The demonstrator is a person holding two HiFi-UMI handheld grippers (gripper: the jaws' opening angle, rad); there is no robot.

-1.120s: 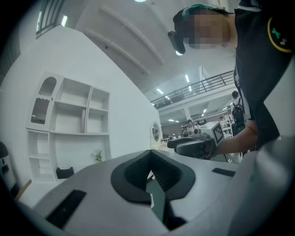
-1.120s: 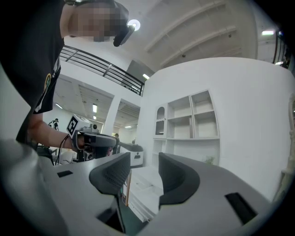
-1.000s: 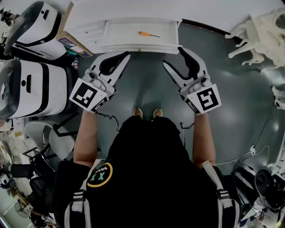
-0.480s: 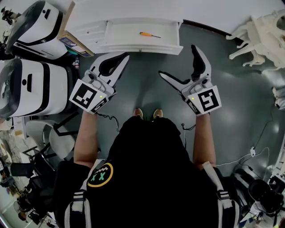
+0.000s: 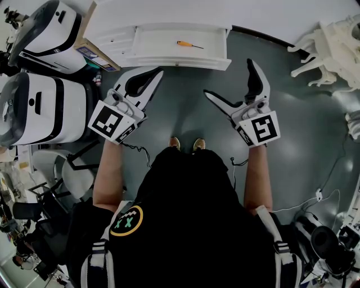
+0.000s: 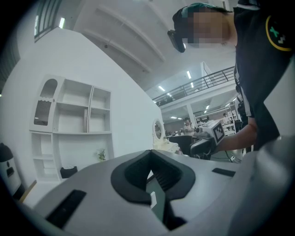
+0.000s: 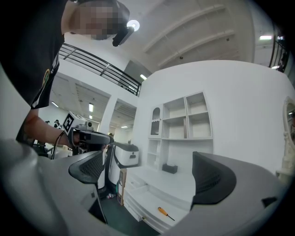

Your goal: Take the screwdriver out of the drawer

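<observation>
**Q:** Where is the tool?

**A:** The orange-handled screwdriver [image 5: 188, 44] lies flat in the open white drawer [image 5: 180, 60] at the far side of the scene. Its shaft points right and nothing touches it. The drawer stands out from a white cabinet [image 5: 157, 14], so its contents are in plain sight from above.

**Q:** Why is the right gripper [image 5: 229, 77] held that way?

**A:** It sits level over the grey floor [image 5: 185, 112], nearer than the drawer front and to the right of the screwdriver, well apart from it. Its jaws have just been opening and are now spread wide, with nothing between them. In the right gripper view the drawer and the tool show in the gap between the jaws. That suggests the jaws are lined up to reach in, wide enough to straddle the thin handle.

**Q:** And the left gripper [image 5: 158, 72]?

**A:** Its jaws are pressed together and empty, just short of the drawer's left front corner. It appears parked out of the way, since the open drawer needs no steadying and the pick looks like a one-handed job.
</observation>
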